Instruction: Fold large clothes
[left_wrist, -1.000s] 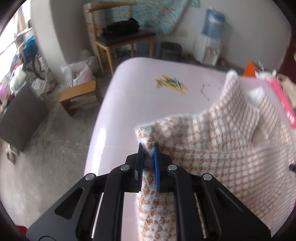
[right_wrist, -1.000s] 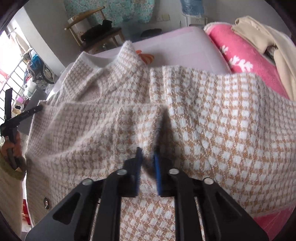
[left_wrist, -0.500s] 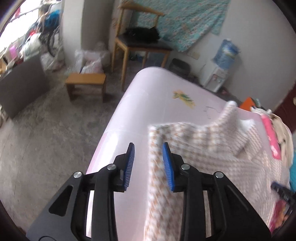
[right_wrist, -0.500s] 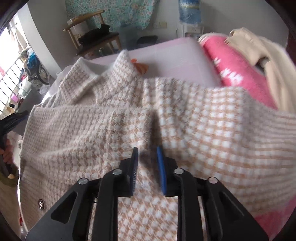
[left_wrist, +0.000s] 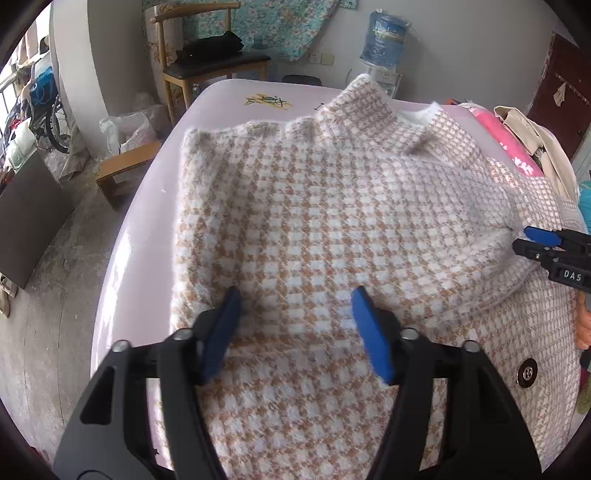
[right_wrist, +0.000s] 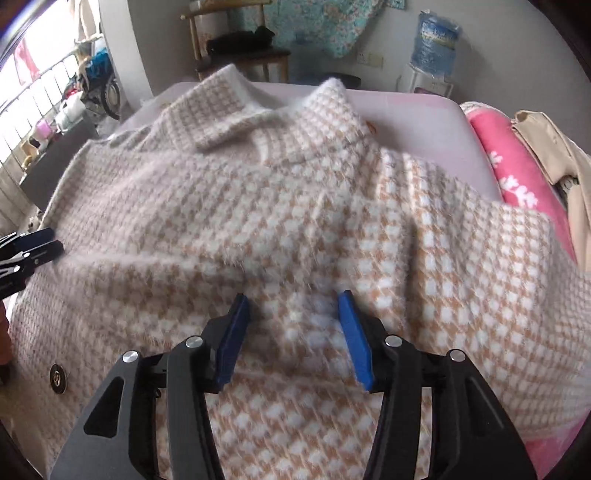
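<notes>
Checked coat (left_wrist: 332, 221) lies spread across the pink surface (left_wrist: 147, 206). Left hand-held gripper (left_wrist: 295, 328) and right hand-held gripper (right_wrist: 293, 332) have just been opening; nothing held, coat lies beneath

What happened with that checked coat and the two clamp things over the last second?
Both let go. The left gripper and right gripper each pinched a fold of the checked coat a second ago; their jaws have just been opening and now stand apart above the cloth. The coat has dropped flatter. It is still on the pink table.
</notes>
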